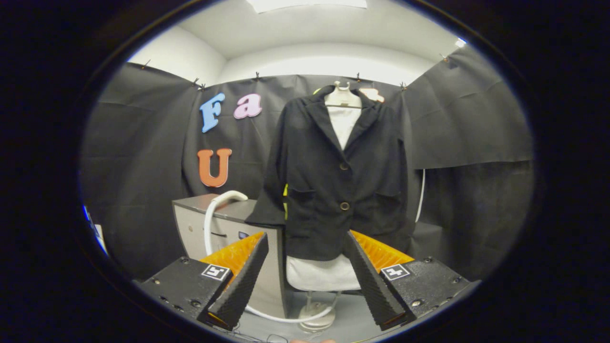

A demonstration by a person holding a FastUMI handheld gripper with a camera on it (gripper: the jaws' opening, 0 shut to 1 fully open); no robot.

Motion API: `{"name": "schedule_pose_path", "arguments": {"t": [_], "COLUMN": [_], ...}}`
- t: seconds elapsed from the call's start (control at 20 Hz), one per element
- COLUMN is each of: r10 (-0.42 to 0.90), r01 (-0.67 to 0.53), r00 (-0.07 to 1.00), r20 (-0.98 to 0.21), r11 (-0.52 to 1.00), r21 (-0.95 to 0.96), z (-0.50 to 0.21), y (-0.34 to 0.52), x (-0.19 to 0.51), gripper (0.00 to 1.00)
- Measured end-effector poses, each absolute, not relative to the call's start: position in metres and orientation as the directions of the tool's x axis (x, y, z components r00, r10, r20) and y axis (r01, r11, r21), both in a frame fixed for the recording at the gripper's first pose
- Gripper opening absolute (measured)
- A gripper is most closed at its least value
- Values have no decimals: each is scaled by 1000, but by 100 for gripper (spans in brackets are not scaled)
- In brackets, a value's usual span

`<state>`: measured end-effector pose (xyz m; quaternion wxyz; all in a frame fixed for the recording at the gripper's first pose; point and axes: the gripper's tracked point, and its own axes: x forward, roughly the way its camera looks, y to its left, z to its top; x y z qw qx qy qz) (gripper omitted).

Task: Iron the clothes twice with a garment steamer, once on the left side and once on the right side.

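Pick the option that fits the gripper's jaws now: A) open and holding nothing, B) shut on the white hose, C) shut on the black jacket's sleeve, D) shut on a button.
A: the gripper has its jaws spread wide with nothing between them, the black buttoned jacket on the white mannequin beyond.

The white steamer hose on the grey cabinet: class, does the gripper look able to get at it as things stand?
Probably yes. The gripper is open and empty, and the steamer hose arches over the grey cabinet beside the black jacket, nothing standing between them.
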<state>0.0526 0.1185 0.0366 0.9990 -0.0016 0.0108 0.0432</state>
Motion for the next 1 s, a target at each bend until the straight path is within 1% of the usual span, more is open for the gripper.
{"name": "schedule_pose_path", "arguments": {"t": [0.1, 0.2, 0.4, 0.55, 0.7, 0.8, 1.0], "r10": [133, 184, 328, 420, 429, 395, 369], "r01": [-131, -182, -331, -424, -437, -410, -401], "r00": [989, 977, 938, 894, 876, 869, 816], "r20": [-70, -111, -110, -158, -222, -300, -444], "r11": [991, 983, 944, 905, 900, 912, 916], "r21": [35, 32, -10, 6, 16, 11, 23], "z": [43, 49, 64, 63, 60, 48, 19], "y": [155, 192, 286, 352, 396, 420, 467], "x": [77, 106, 170, 227, 293, 335, 398], "gripper": [100, 100, 100, 100, 100, 100, 100]}}
